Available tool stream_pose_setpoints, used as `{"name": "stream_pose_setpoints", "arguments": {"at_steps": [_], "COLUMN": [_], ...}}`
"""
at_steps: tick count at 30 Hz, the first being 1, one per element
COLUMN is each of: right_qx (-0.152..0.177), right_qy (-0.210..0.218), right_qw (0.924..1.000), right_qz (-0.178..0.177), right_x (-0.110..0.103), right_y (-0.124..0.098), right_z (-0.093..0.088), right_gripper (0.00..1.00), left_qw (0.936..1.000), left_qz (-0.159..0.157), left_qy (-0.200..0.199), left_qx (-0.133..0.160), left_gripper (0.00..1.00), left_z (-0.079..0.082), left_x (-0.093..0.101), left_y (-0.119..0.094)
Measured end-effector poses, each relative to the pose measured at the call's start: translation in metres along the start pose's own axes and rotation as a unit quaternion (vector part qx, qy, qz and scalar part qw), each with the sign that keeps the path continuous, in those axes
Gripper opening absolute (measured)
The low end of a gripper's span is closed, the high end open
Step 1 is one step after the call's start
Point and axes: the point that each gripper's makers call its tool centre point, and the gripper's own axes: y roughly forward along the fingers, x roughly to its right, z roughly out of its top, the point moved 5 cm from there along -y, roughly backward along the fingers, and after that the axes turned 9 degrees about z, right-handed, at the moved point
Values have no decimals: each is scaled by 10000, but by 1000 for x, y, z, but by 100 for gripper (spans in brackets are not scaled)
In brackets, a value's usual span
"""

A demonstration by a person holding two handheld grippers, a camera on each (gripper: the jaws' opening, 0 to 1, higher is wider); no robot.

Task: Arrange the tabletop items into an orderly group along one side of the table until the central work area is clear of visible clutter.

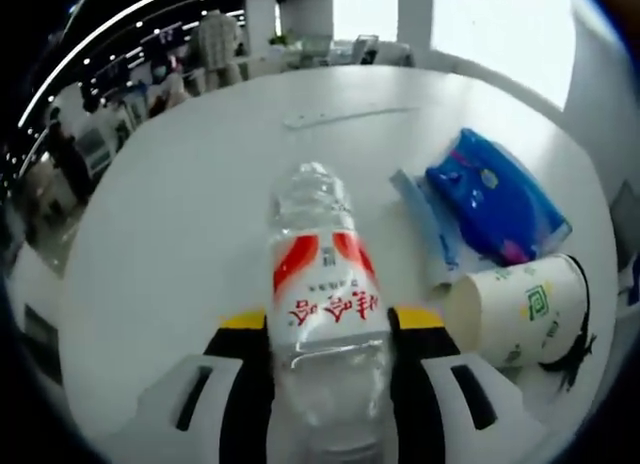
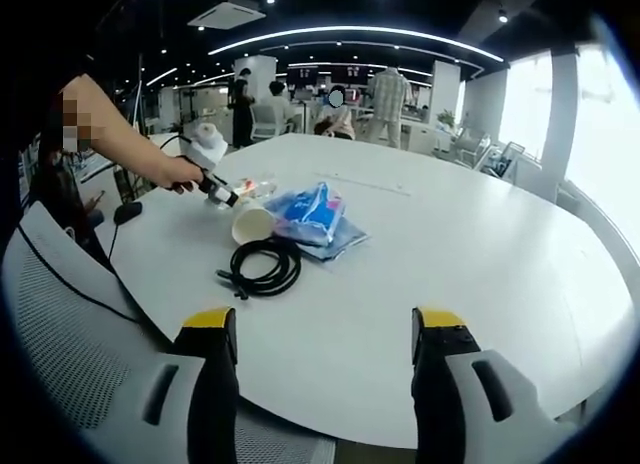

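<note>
My left gripper [image 1: 330, 321] is shut on a clear plastic water bottle [image 1: 322, 284] with a red and white label, which points away over the white table [image 1: 180, 234]. To its right lie a paper cup [image 1: 522, 311] on its side, a blue tissue pack [image 1: 497, 196] and a flat blue-white packet [image 1: 427, 227]. In the right gripper view a hand holds the left gripper [image 2: 224, 192] with the bottle [image 2: 254, 189] beside the cup [image 2: 251, 223] and the blue pack [image 2: 312, 212]. My right gripper [image 2: 325, 359] is open over the near table edge, holding nothing.
A coiled black cable [image 2: 262, 265] lies in front of the cup, near the table edge. A mesh chair [image 2: 60, 334] stands at the left of the table [image 2: 480, 254]. A thin white strip [image 1: 345, 115] lies far across the table. People stand in the background.
</note>
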Motion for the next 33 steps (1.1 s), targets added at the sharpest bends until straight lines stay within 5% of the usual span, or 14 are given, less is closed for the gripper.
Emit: {"name": "stream_pose_setpoints", "arguments": {"at_steps": [13,20,33], "right_qx": [6,35,86], "right_qy": [-39,-67,-107], "right_qw": [10000,10000,9999], "right_qz": [-4,-11,-29], "right_x": [0,0,1], "right_y": [0,0,-1], "right_z": [1,1,3], "right_gripper": [70,70,69], "left_qw": [9993,9974,9981], "left_qz": [-197,-462,-382], "left_qy": [156,-111,68], "left_qx": [-271,-539,-487], "left_gripper": [38,38,38], "left_z": [-2,-1,-4], "left_x": [0,-2,-6], "left_y": [-3,-8,-17]}}
